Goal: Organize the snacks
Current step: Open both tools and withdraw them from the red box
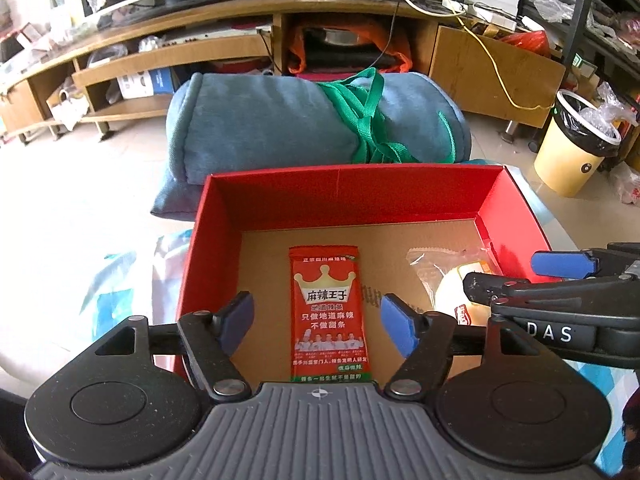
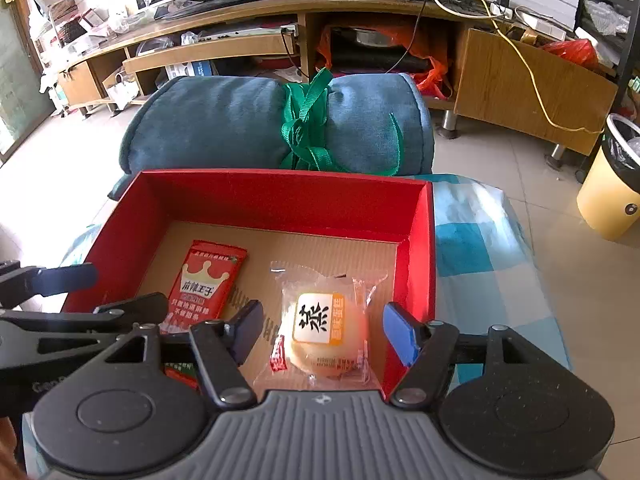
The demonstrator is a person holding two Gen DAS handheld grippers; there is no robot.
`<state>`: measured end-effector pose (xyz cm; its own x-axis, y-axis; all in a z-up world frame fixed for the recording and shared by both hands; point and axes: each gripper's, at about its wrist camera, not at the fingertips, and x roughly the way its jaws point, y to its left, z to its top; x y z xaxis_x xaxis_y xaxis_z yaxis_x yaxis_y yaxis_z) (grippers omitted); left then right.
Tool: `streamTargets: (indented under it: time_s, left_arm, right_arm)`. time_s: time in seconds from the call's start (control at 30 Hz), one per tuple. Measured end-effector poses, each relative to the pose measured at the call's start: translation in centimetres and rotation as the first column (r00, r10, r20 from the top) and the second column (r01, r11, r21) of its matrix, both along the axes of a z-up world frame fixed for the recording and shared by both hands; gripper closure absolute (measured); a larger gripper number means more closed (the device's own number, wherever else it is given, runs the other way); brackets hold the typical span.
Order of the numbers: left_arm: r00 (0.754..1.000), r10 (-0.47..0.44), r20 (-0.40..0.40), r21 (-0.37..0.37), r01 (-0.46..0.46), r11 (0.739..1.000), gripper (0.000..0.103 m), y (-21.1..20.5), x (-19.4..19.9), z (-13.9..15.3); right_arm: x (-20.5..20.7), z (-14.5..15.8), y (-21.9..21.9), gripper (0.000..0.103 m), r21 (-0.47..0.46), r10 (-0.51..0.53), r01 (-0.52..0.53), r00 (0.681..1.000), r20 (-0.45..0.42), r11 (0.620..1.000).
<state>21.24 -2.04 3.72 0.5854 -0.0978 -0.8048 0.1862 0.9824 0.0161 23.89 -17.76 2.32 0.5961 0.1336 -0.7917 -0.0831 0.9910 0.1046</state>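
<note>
Left gripper point(image 1: 316, 324) hangs with fingers released over the red packet point(image 1: 329, 314), which lies flat on the box point(image 1: 280, 196) floor. Right gripper point(image 2: 322, 332), fingers also spread, straddles the wrapped bun point(image 2: 326, 330) beside it without touching. Beyond the box lies a blue roll point(image 2: 240, 124).

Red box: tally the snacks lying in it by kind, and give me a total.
Inside the red box:
Red spicy-strip packet: 1
Clear-wrapped round bun: 1
Total: 2

Both lie flat on the cardboard floor, apart from each other, packet on the left and bun on the right. The left gripper and right gripper stand open over them, gripping neither.
</note>
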Motion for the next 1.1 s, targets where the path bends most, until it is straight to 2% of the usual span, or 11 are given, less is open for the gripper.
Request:
streamTargets:
  time_s: [0.4,0.73,1.03,1.1]
  left_arm:
    - [1.0,-0.014,0.003,-0.007,0.014,1.0,0.022,2.3,-3.4,1.0]
    - [0.992,-0.008,-0.129,-0.059,0.0,0.998,0.02,4.3,-7.0,-1.7]
    - [0.981,-0.01,-0.194,-0.083,-0.006,0.997,0.02,4.3,-8.5,-3.6]
    - [0.98,-0.007,-0.197,-0.071,-0.007,0.997,0.017,3.9,-8.5,-3.9]
  right_arm:
    - [-3.7,1.6,0.3,0.037,-0.005,0.028,-0.028,0.999,0.018,1.0]
    - [-7.8,1.1,2.1,0.035,0.001,0.105,-0.105,0.994,-0.019,0.994]
    - [-11.8,-0.1,1.8,0.035,0.025,0.117,-0.116,0.991,-0.07,0.993]
    - [-12.4,-0.2,1.5,0.035,0.033,0.109,-0.107,0.991,-0.076,0.994]
